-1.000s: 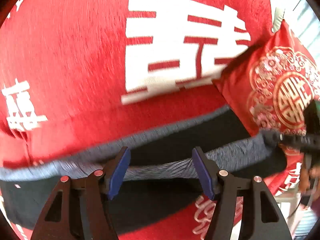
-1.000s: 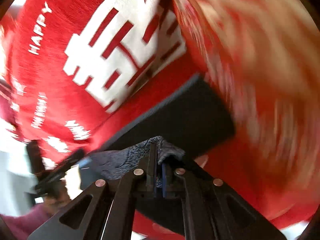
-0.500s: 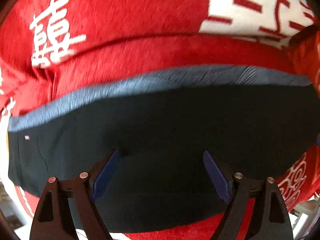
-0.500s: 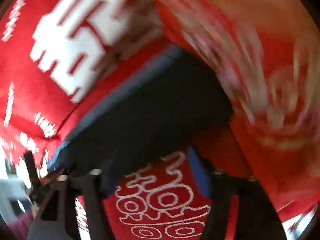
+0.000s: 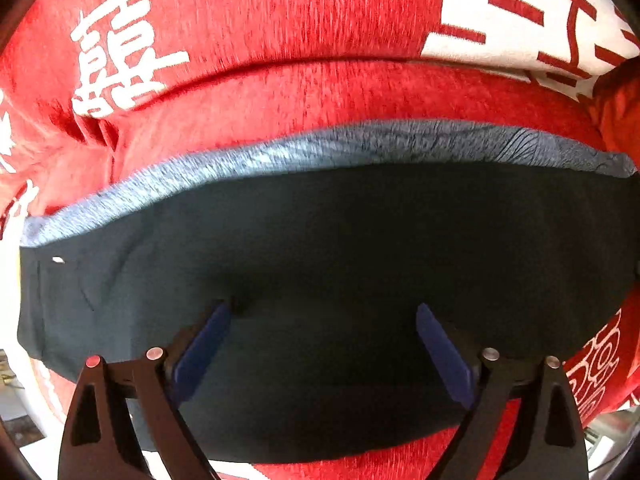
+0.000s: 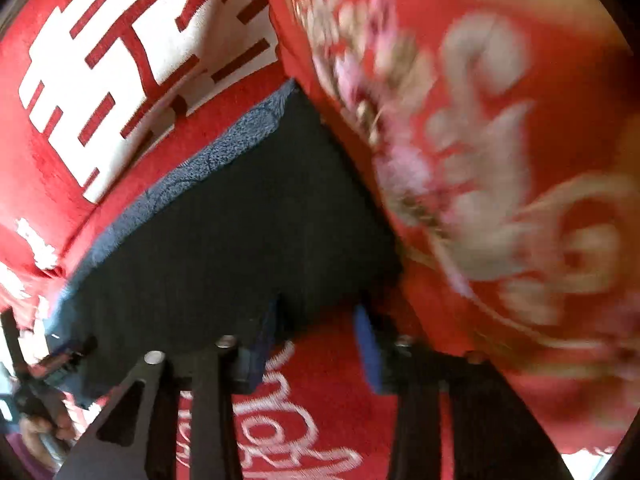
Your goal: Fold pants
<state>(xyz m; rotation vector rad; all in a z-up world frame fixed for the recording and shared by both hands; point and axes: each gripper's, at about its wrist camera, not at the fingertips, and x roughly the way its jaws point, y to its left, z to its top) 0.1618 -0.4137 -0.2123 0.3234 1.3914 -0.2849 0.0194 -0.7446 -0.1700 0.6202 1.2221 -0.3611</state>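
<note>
Both claws have let go of the grey waistband they were carrying a second ago, and the pants now lie folded flat on the red blanket.

From the left wrist, your left claw has just been opening and stands spread wide, tips right over the dark cloth, nothing pinched between them. The pants fill the middle of this view as a dark folded slab, the waistband running along the far edge. Only here do you see the whole width of the fold and its left end hanging near the blanket's edge. Judge the cloth soft, light and limp: it will sag and slide off itself if lifted by the middle. Take it at an edge or corner, through all layers at once.

From the right wrist, your right claw has just been narrowing after its release; it stands part open at the pants' near right corner, its left pad against the fold's edge, printed blanket showing in the gap. Nothing looks pinched. This view alone shows the red cushion beside the pants' right end, and the other claw far left.
</note>
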